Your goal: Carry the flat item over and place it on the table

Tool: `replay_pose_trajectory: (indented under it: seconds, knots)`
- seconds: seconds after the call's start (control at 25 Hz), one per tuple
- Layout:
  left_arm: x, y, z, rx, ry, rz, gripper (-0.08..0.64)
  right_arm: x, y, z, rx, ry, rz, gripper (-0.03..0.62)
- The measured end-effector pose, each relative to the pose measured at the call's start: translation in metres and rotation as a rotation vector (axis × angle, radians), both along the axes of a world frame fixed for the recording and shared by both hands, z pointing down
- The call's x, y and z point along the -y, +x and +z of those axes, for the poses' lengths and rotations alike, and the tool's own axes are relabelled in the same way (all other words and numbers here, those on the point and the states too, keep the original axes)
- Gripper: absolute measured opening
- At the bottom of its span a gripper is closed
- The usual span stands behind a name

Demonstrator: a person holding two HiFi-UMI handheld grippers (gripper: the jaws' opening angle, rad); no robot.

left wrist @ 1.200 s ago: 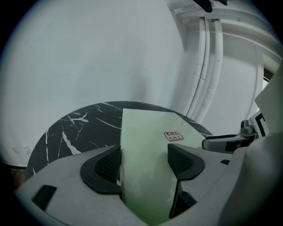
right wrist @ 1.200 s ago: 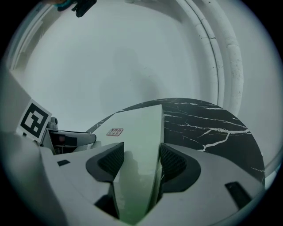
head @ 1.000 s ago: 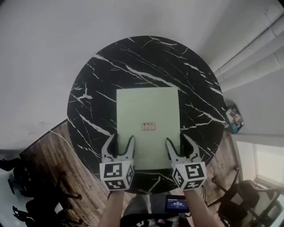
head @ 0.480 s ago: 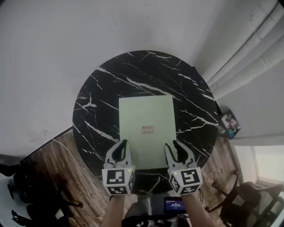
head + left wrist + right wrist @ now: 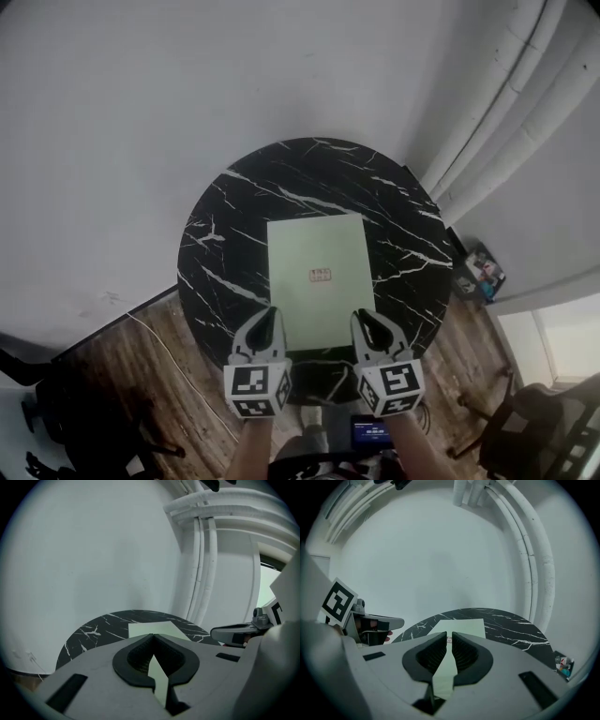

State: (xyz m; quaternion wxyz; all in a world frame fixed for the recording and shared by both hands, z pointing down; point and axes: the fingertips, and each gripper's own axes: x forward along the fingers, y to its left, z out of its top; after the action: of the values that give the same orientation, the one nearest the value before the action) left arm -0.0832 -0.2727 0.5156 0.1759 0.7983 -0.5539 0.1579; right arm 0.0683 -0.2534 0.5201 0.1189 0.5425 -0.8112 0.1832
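A flat pale green sheet (image 5: 321, 253) with a small red label (image 5: 320, 275) lies on the round black marble table (image 5: 225, 244). My left gripper (image 5: 266, 315) hovers by the sheet's near left corner. Its jaws are closing the last bit, tips meeting, nothing between them. My right gripper (image 5: 364, 319) hovers by the near right corner, jaws closing to a hairline gap, also empty. In the left gripper view the sheet (image 5: 150, 629) shows past the gripper (image 5: 151, 635). In the right gripper view the sheet (image 5: 461, 626) lies beyond the gripper (image 5: 449, 635).
A white wall stands behind the table, and white pipes (image 5: 506, 103) run down at the right. Wooden floor (image 5: 141, 375) surrounds the table's near side. A small colourful item (image 5: 478, 272) lies on the floor at the right. A dark chair (image 5: 534, 422) sits at lower right.
Both grippers went from open around the sheet's near edge to shut. They drew back off the sheet toward the table's near rim, and the table now looks smaller and farther.
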Motion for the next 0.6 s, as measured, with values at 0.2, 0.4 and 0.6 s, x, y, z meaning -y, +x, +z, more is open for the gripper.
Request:
replay_pose_trajectory:
  seconds: [0.2,0.4,0.6]
  knots:
    - [-0.016,-0.002,-0.031,-0.008,0.06,0.014,0.012,-0.014,-0.005,-0.03,0.007,0.066,0.015,0.037]
    - [-0.032,-0.008,-0.06,0.012,0.133,0.03,0.012,-0.031,-0.01,-0.061,-0.007,0.136,0.029,0.037]
    - [-0.048,-0.014,-0.096,0.035,0.237,0.029,0.012,-0.053,-0.013,-0.099,0.003,0.239,0.039,0.037]
